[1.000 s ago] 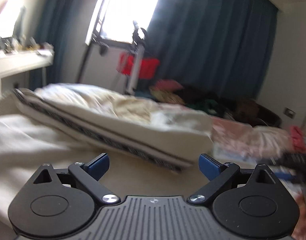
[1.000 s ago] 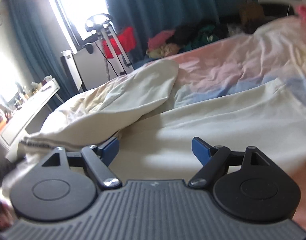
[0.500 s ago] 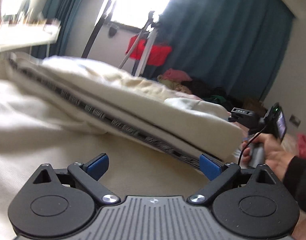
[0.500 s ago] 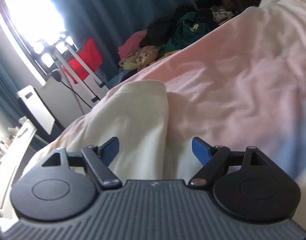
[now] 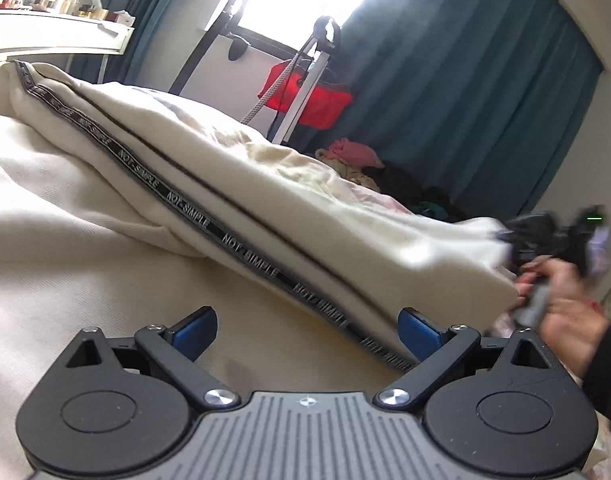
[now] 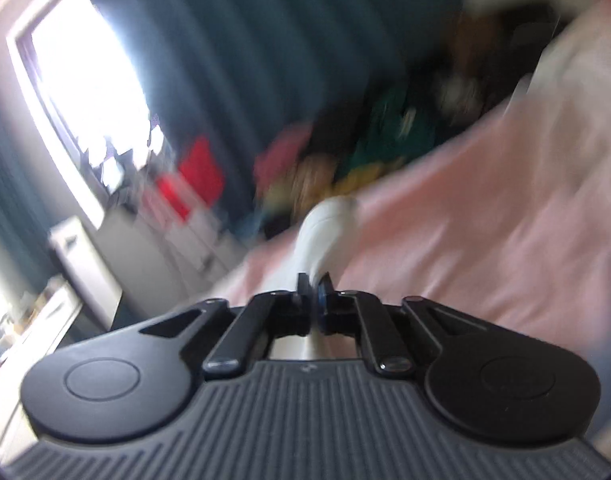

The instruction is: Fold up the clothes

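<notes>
Cream trousers (image 5: 265, 184) with a black lettered side stripe (image 5: 185, 210) lie across the bed, one leg folded over the other. My left gripper (image 5: 307, 326) is open and empty, low over the cream cloth, its right blue pad close to the stripe. My right gripper (image 6: 314, 294) is shut on the end of the cream trouser leg (image 6: 325, 228); that view is blurred. In the left wrist view the right gripper (image 5: 545, 240) and the hand holding it sit at the far end of the leg.
A pink bedsheet (image 6: 485, 208) covers the bed. A heap of coloured clothes (image 5: 353, 156) lies at the far side. A stand with red cloth (image 5: 309, 92) is by the window. A white desk (image 5: 57, 36) is at left.
My right gripper has closed on the trouser leg end, having been open before. My left gripper has moved lower and closer to the striped leg, still open.
</notes>
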`<state>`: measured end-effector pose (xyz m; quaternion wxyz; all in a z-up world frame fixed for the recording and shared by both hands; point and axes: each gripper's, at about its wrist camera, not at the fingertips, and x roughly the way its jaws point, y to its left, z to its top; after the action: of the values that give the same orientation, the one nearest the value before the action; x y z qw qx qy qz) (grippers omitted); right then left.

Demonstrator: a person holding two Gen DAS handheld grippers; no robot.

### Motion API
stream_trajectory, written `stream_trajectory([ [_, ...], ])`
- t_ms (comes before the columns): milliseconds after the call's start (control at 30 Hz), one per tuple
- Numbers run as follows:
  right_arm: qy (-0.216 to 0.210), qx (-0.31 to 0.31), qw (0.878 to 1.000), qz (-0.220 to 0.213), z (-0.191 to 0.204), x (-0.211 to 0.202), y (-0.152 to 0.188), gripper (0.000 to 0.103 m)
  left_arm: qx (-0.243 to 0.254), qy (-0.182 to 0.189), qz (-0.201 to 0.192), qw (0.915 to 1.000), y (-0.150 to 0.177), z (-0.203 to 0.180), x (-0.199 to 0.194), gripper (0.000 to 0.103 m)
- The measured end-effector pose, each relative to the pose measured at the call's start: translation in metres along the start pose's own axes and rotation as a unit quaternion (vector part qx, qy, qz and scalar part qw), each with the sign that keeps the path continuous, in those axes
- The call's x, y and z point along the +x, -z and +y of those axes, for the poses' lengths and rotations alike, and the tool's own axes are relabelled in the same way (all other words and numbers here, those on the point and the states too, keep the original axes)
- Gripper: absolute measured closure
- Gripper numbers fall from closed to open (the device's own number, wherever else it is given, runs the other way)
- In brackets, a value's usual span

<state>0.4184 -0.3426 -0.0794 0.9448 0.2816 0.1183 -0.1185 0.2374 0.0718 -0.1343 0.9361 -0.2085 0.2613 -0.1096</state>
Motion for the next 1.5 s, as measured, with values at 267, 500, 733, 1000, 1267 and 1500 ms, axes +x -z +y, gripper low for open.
stream_trajectory([
  [267, 0.056, -0.013, 0.990, -0.128, -0.025, -0.165, -0.068, 0.097, -0.016, 0.012, -0.020, 0.9996, -0.002, -0.017, -0.048, 0.005],
  [500, 0.145, -0.021, 0.981, -0.127, -0.064, -0.179, -0.064, 0.097, 0.005, 0.018, -0.024, 0.9996, 0.004, -0.030, -0.078, 0.004],
  [733, 0.209, -0.041, 0.971, -0.105, -0.071, -0.090, -0.060, 0.097, 0.036, -0.014, -0.021, 0.9990, 0.003, -0.033, -0.059, 0.004],
  [1000, 0.249, -0.049, 0.965, -0.072, -0.082, 0.050, -0.053, 0.097, 0.049, -0.090, -0.075, 0.9919, -0.005, -0.020, -0.025, 0.005],
  [1267, 0.263, -0.040, 0.964, -0.015, -0.104, 0.115, -0.021, 0.093, 0.069, -0.101, -0.056, 0.9909, -0.008, -0.017, 0.009, 0.005],
  [1500, 0.225, -0.023, 0.974, 0.028, -0.106, 0.091, -0.034, 0.025, 0.107, -0.091, -0.058, 0.9884, -0.002, -0.035, 0.001, 0.005],
])
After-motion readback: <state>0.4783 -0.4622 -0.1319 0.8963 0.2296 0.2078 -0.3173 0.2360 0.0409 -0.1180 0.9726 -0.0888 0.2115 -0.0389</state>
